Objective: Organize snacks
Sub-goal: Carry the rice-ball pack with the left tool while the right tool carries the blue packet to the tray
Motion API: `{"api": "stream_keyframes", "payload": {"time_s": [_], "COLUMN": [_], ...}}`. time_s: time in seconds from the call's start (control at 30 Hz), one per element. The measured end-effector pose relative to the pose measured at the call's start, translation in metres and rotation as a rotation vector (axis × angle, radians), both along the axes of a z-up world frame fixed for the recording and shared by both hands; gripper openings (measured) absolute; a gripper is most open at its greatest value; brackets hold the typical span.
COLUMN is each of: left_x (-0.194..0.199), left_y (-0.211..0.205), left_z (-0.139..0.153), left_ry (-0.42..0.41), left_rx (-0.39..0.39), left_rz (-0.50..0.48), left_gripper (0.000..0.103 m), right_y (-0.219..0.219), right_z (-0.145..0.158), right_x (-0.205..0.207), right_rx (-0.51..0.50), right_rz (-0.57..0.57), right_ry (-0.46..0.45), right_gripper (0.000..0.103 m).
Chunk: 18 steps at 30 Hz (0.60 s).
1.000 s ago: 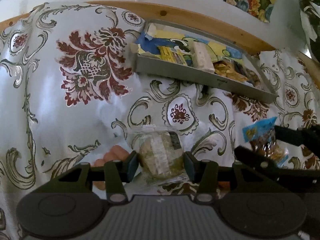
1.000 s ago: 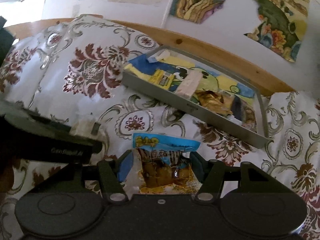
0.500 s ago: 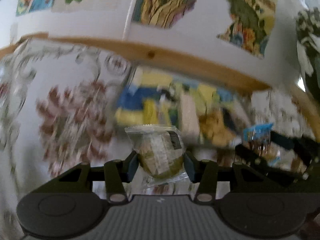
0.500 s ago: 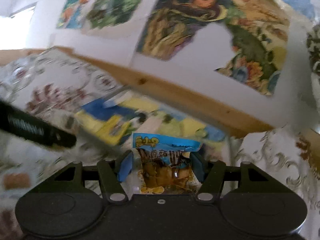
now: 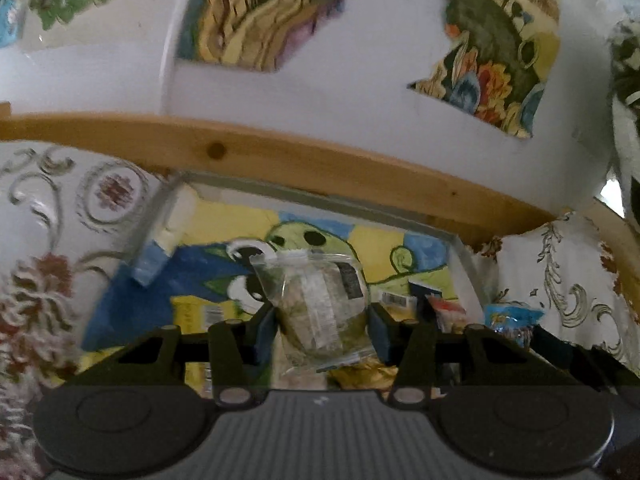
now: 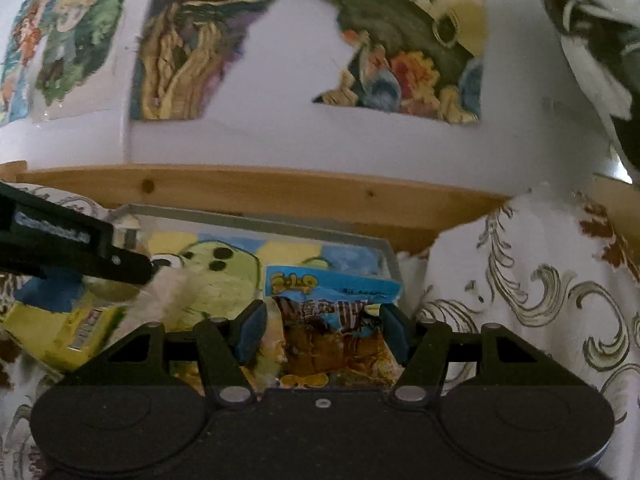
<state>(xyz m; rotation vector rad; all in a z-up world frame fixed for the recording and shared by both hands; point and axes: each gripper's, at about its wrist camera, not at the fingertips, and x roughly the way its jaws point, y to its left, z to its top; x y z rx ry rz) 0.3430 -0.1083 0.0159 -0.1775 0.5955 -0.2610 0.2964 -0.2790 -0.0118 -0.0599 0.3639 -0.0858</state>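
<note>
My left gripper (image 5: 322, 334) is shut on a clear packet with a greenish snack (image 5: 320, 308), held just above the grey tray (image 5: 312, 196) with the cartoon-painted bottom. My right gripper (image 6: 322, 330) is shut on a blue-topped packet of brown snacks (image 6: 332, 312), over the tray's right end. The blue-topped packet (image 5: 512, 318) and the right gripper's black finger show at the right of the left wrist view. The left gripper's black finger (image 6: 72, 246) crosses the left of the right wrist view. A yellow packet (image 6: 68, 328) and other wrapped snacks (image 5: 448, 312) lie in the tray.
The tray sits on a floral white cloth (image 6: 540, 300) against a wooden rail (image 5: 320, 164). Behind the rail a white wall (image 5: 320, 88) carries torn colourful pictures. A white wrapped bar (image 5: 176, 220) leans in the tray's left corner.
Both grippers have moved forward from the cloth to above the tray, each still holding its packet. The tray now fills the lower view and the wall looms closer.
</note>
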Motion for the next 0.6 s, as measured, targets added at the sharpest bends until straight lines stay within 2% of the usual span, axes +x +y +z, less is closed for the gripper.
{"api": "stream_keyframes", "payload": {"time_s": [0.4, 0.6], "left_x": [0.006, 0.008], "left_y": [-0.025, -0.032], "left_z": [-0.023, -0.023], "left_ry": [0.042, 0.044], "left_rx": [0.052, 0.086], "left_rz": [-0.037, -0.052], "left_gripper": [0.053, 0.054], "right_y": [-0.031, -0.034], "right_z": [-0.016, -0.020], "right_x": [0.013, 0.016], "right_rx": [0.113, 0.128], "right_rz": [-0.068, -0.058], "right_ry": [0.076, 0.096], "right_gripper": [0.064, 0.070]}}
